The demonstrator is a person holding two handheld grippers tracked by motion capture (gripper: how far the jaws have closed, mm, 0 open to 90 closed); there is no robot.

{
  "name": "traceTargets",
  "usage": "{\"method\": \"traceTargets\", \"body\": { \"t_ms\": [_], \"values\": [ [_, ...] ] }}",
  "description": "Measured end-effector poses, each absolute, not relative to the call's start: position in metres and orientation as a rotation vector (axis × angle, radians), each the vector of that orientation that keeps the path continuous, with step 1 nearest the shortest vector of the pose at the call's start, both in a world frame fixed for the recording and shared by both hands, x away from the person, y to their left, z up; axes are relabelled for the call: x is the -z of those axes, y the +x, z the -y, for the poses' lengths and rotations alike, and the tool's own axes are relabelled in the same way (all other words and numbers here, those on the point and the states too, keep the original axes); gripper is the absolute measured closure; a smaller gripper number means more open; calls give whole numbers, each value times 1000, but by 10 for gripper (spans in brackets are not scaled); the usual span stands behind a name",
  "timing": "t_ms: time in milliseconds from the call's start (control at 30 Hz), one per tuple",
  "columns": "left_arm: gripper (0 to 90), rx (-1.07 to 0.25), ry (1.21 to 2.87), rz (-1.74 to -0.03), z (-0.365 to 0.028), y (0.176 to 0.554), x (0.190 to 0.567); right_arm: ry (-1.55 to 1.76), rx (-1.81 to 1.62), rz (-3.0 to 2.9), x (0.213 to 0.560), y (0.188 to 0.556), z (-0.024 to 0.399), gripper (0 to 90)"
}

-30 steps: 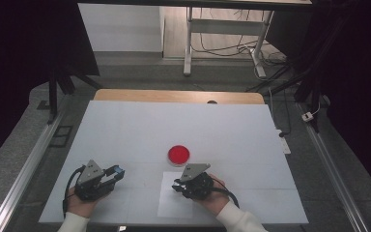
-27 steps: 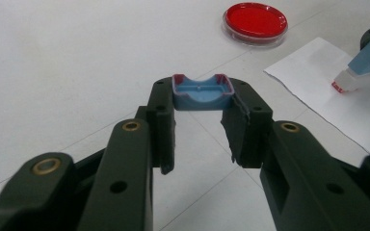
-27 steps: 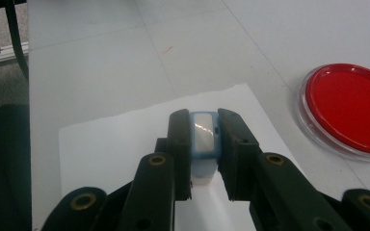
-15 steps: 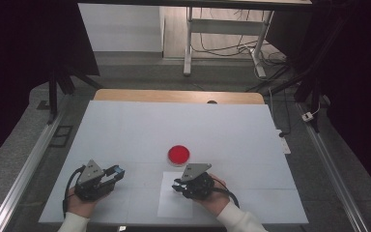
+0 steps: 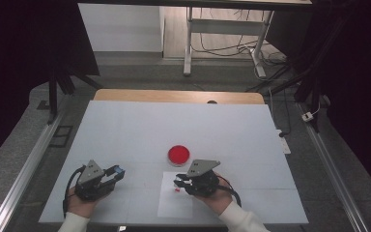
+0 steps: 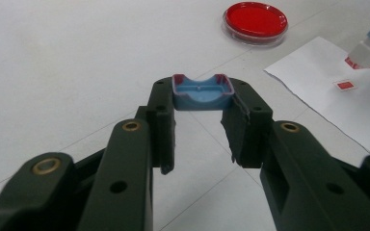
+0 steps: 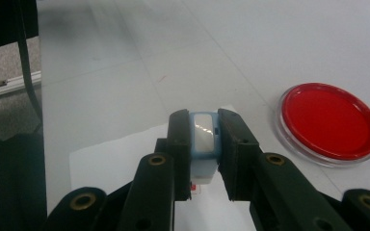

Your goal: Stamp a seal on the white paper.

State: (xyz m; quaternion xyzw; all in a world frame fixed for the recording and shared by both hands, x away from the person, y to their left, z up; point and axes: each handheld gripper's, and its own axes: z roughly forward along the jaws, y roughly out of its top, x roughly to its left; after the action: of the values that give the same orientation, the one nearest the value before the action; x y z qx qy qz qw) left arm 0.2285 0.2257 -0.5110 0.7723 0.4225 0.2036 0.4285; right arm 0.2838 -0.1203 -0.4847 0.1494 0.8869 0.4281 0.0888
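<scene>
From above, nothing has shifted in the past second: beside the round red-filled clear dish (image 5: 178,155), the left gripper (image 6: 203,103) grasps a blue plastic cap (image 6: 203,93), while the right gripper (image 7: 204,144) clamps a pale-blue stamp body (image 7: 204,139) over the white paper sheet (image 7: 120,149), suggesting stamping is underway.

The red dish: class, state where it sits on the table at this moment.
In the high view the red dish sits near the table's middle, just beyond the white paper sheet and the right gripper, apart from both.
</scene>
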Motion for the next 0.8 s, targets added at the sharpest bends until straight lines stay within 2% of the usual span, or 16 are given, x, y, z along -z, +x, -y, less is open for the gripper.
{"method": "traceTargets", "body": {
  "t_ms": [800],
  "values": [
    [652, -506, 1929, -1054, -225, 229, 512, 696, -1463, -2447, 470, 307, 163, 756]
  ]
}}
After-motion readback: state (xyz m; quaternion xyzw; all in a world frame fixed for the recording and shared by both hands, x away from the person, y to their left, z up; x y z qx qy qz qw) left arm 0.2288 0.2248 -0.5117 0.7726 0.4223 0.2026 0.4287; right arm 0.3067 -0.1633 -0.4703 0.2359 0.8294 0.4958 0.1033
